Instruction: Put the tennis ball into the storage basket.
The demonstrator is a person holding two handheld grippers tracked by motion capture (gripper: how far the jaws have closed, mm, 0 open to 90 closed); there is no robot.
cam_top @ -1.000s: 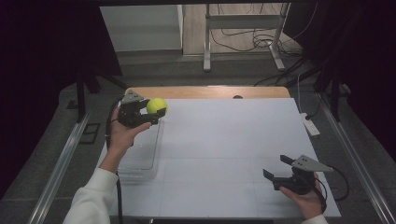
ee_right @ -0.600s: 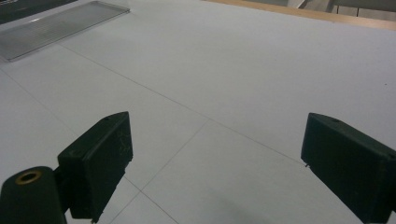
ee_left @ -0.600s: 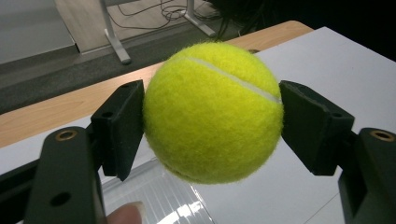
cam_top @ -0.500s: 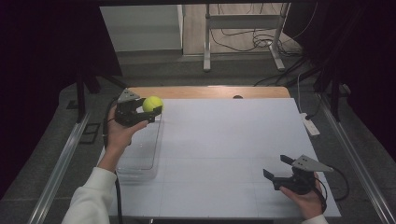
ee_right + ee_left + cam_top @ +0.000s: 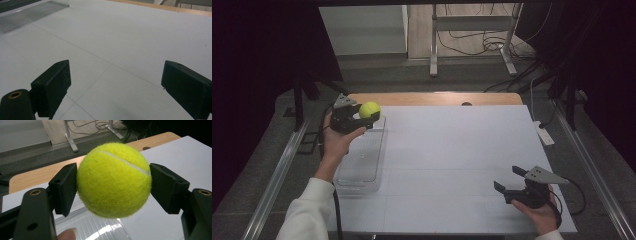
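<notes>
The left gripper (image 5: 362, 118) holds one ball (image 5: 369, 109), yellow-green and felt-covered. Its jaws are closed against the ball on two opposite sides, as the left gripper view confirms: each black pad presses the felt of the ball (image 5: 114, 180), with the white seam running across the top. Clamping across the widest part keeps a round object from rolling out of the grip.

The ball is held in the air above the far end of the clear tray (image 5: 361, 165), at the left side of the counter (image 5: 452, 165). It touches neither tray nor counter. Judged from this position, the ball is being carried over the tray, either for lowering into it or after lifting out of it; the pictures do not settle which.

The right gripper (image 5: 514, 185) sits low at the near right of the counter, well apart from the ball and the tray. Its jaws stand wide open with nothing between them; in the right gripper view, bare counter surface (image 5: 130, 45) lies past the pads. This placement keeps it clear of the working hand.

Count:
- Ball: one.
- Tray: one, with nothing visible inside.
- Grippers: two, one loaded, one idle.
</notes>
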